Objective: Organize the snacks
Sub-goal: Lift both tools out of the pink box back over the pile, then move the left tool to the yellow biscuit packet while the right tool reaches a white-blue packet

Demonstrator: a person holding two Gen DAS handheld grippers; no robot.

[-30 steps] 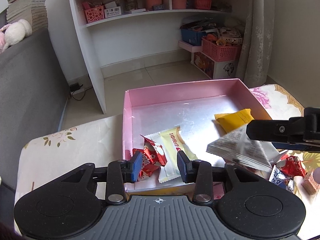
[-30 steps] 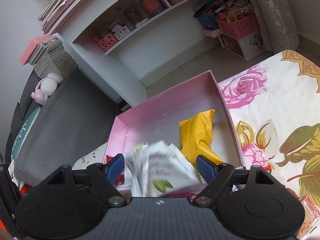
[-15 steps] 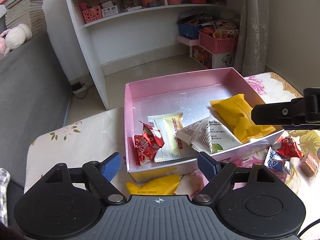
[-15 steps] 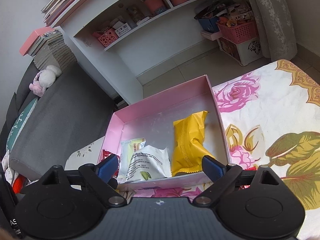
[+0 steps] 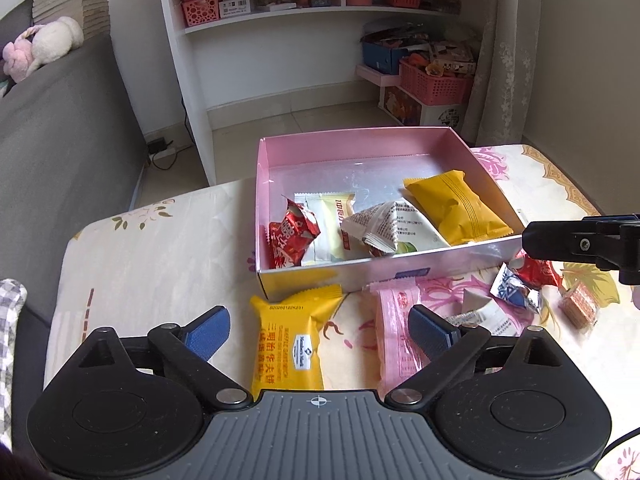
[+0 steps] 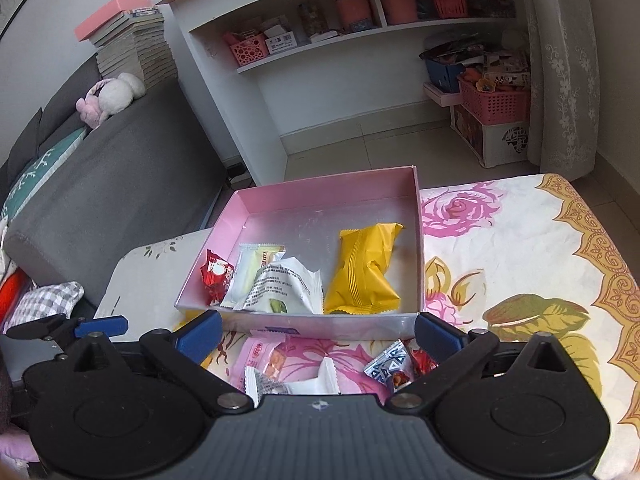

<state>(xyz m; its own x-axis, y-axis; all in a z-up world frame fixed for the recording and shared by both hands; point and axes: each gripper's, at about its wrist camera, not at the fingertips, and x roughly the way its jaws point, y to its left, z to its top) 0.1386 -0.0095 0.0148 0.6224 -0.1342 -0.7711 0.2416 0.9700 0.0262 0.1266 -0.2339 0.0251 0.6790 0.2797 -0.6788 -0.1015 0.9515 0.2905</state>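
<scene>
The pink box (image 5: 262, 216) (image 6: 418, 240) on the flowered table holds a red packet (image 5: 290, 240), a white-and-yellow packet (image 5: 336, 208), a crumpled white packet (image 5: 380, 226) (image 6: 284, 288) and a yellow packet (image 5: 456, 208) (image 6: 366, 268). My left gripper (image 5: 319, 334) hangs before the box's near wall, above a yellow packet (image 5: 292, 344) and a pink packet (image 5: 396, 332) on the cloth. Its jaws are opening and grip nothing. My right gripper (image 6: 318, 336) is also in front of the box, jaws opening, over loose snacks, with nothing held.
A blue-and-white candy (image 5: 512, 290), a red candy (image 5: 540, 274) and a brown block (image 5: 580, 308) lie at the right of the box. A grey sofa (image 5: 60, 140) stands to the left, white shelves (image 5: 320, 12) and pink baskets (image 5: 436, 80) behind.
Both grippers opened wide and drew back from the box. The white packet left my right gripper and the red packet left my left; both lie in the box now.
</scene>
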